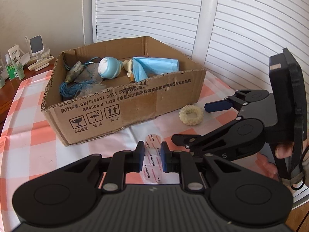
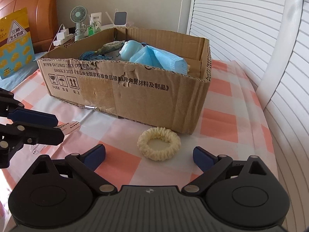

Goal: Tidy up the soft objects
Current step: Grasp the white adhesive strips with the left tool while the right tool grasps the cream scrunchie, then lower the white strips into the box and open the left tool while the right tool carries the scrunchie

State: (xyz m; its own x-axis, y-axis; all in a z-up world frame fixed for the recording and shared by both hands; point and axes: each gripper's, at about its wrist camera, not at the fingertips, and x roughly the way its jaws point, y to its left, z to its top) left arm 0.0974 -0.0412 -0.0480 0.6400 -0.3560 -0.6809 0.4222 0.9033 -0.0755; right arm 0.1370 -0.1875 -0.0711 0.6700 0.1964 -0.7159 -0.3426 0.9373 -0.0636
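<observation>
Left gripper (image 1: 151, 157): jaws clamped on clear packet (image 1: 152, 161), held above desk (image 1: 29, 135) near front edge, not yet boxed. Box (image 1: 135, 104) mid-desk already holds tassel (image 1: 69, 89), blue toy (image 1: 109, 67), mask (image 1: 152, 65). Scrunchie (image 2: 158, 144) on desk, just beside box's right front corner. Right gripper (image 2: 149, 155): jaws apart, empty, lined up on scrunchie. Judged: mostly done, two items left.

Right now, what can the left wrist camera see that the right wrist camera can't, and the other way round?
Only the left wrist view shows the person's hand holding the right gripper. Only the right wrist view shows the little green fan, the white charger and the yellow snack bag. Both show the cardboard box with the blue face mask inside, the cream scrunchie on the checkered cloth, and the clear packet pinched in the left gripper.
</observation>
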